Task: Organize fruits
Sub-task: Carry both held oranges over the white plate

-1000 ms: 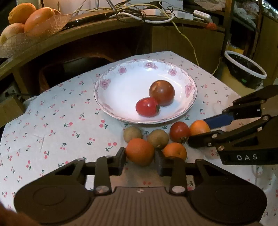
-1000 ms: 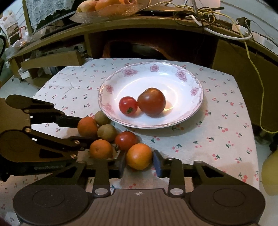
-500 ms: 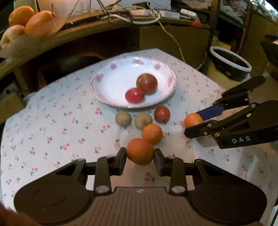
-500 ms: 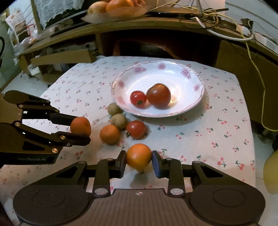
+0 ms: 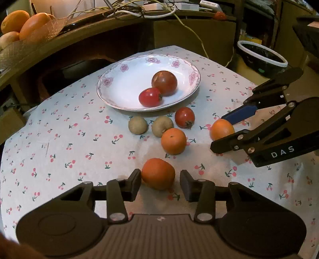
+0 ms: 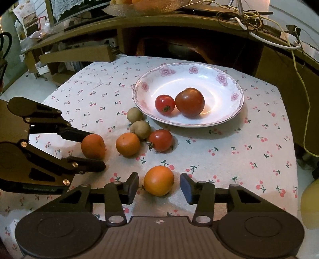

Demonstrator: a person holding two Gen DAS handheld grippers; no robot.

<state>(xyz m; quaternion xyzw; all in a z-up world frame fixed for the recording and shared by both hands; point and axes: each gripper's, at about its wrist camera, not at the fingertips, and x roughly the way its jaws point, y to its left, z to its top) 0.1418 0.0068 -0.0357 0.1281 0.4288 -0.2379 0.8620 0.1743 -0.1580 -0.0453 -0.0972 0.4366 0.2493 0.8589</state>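
My left hand-held gripper and right hand-held gripper are opening, each straddling a round orange on the tabletop.

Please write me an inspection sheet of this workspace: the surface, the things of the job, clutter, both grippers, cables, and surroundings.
Surface: tablecloth with cherry print.
Job's things: plate holds two tomatoes. On the cloth beside it: a third tomato, two kiwis, three oranges.
Clutter: nothing seen on the cloth.
Grippers: left gripper jaws opening, an orange between them, right pad clear of it. Right gripper jaws opening, an orange between them, gaps on both sides.
Cables: tangled wires on the shelf behind; one yellow cable hangs down beside the table.
Surroundings: fruit bowl on the shelf, bin on the floor.
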